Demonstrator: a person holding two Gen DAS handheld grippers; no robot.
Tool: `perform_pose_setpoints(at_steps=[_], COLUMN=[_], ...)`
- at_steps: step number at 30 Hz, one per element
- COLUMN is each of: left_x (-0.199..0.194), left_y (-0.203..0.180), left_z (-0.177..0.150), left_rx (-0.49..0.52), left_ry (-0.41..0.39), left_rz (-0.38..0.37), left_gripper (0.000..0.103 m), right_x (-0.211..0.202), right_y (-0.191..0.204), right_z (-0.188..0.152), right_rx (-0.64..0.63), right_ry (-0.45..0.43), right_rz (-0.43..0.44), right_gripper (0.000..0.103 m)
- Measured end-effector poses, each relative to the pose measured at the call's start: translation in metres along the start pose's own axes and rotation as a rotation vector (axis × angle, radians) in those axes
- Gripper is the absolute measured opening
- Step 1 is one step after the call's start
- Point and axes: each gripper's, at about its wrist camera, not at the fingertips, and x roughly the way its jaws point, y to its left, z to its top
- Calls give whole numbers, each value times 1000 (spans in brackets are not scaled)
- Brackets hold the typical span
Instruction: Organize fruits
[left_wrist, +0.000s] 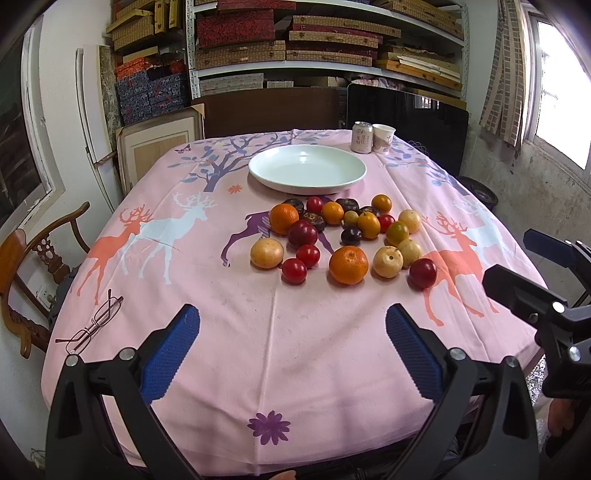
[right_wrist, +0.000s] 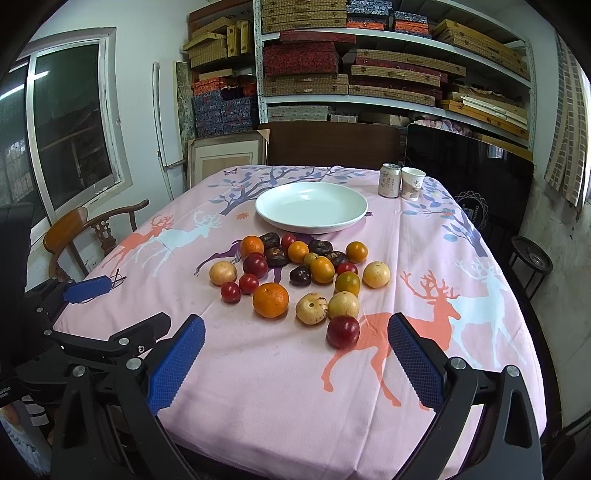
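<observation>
Both the left hand-held gripper (left_wrist: 291, 354) and the right hand-held gripper (right_wrist: 295, 363) hover spread and empty over the near surface (left_wrist: 258, 332), while the fruits (left_wrist: 343, 236) lie clustered just before the empty white plate (left_wrist: 307, 169).

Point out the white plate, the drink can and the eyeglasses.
white plate (right_wrist: 269, 218): right wrist view, near-left rim.
drink can (right_wrist: 389, 182): right wrist view, side wall.
eyeglasses (left_wrist: 90, 326): left wrist view, frame's bridge.
</observation>
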Motion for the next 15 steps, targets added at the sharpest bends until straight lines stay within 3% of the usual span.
perform_pose_setpoints(at_steps=[15], left_x=[1], left_y=[1], left_z=[-1], left_rx=[0], left_ry=[1], left_rz=[-2], left_gripper=[99], right_x=[0], right_y=[-1], right_z=[-1], right_rx=[6], right_ry=[-2], right_rz=[3], right_gripper=[100])
